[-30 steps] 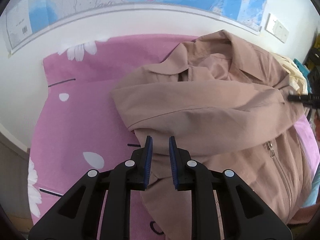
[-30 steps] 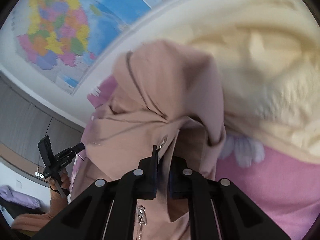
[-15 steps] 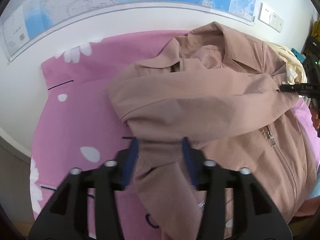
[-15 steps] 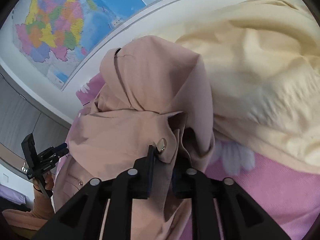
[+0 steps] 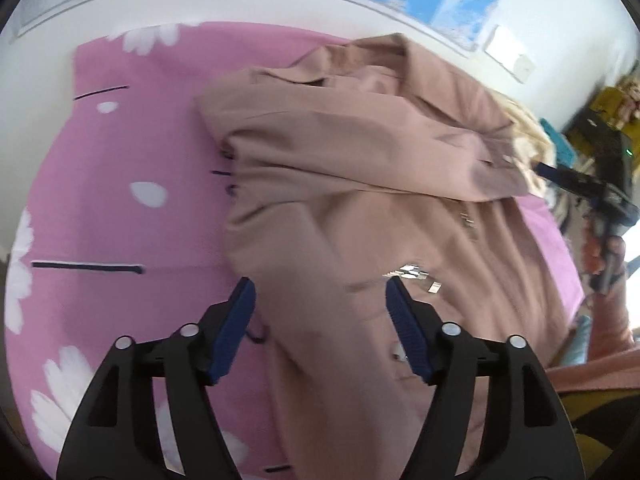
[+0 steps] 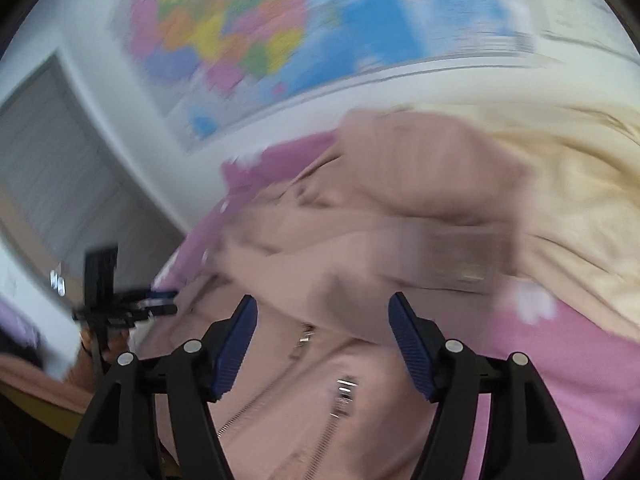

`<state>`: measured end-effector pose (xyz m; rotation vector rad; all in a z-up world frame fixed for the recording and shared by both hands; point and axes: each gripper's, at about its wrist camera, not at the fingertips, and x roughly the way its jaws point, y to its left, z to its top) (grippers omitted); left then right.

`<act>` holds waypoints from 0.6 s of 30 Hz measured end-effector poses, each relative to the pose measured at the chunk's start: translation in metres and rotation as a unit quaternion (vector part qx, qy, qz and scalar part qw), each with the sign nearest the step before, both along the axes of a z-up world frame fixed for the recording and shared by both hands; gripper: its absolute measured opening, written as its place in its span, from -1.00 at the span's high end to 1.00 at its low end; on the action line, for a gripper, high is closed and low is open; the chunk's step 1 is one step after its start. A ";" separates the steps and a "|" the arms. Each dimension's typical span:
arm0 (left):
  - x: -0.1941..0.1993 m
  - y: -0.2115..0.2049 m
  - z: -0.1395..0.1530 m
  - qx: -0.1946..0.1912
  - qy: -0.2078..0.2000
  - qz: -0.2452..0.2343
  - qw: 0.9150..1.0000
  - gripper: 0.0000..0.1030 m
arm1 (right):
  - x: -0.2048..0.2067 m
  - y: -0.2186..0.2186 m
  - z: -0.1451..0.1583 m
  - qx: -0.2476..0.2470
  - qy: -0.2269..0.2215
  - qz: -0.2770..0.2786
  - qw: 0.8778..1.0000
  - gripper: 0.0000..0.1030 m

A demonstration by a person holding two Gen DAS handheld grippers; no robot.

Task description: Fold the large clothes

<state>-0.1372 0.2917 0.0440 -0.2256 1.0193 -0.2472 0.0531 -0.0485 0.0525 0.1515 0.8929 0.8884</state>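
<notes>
Map point(image 6: 256, 36) print blurred, unreadable

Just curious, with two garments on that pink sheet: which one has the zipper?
The dusty-pink jacket, lying under both open tools. Its metal zipper runs down the front; the pale yellow garment heaped behind it shows none.

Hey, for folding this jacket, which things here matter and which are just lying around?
Part of the job:
- tan jacket
- left gripper, fingers open
- right gripper, fingers open
- pink bedsheet it lies on

Just lying about:
- cream garment
- wall map
- wall socket
</notes>
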 end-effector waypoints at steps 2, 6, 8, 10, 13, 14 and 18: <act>0.002 -0.009 -0.002 0.034 0.000 0.000 0.999 -0.52 | -0.002 0.038 -0.001 -0.017 -0.017 0.035 0.999 -0.29; 0.010 -0.003 -0.027 0.048 0.063 0.020 0.997 0.49 | -0.005 0.125 -0.002 -0.052 -0.053 0.104 0.992 -0.29; 0.008 0.009 -0.029 0.013 0.060 0.034 0.998 0.56 | -0.011 0.161 -0.004 -0.077 -0.082 0.130 0.985 -0.29; 0.003 0.014 -0.026 0.028 0.050 0.048 0.997 0.90 | -0.005 0.201 -0.012 -0.095 -0.085 0.147 0.981 -0.27; -0.004 0.027 -0.022 0.012 0.048 0.067 0.997 0.94 | 0.003 0.242 -0.028 -0.110 -0.071 0.172 0.976 0.08; -0.007 0.031 -0.020 0.012 0.044 0.072 0.996 0.94 | 0.001 0.251 -0.032 -0.120 -0.073 0.180 0.974 0.25; -0.016 0.039 -0.015 0.007 0.037 0.080 0.996 0.94 | 0.001 0.286 -0.042 -0.141 -0.070 0.203 0.967 0.90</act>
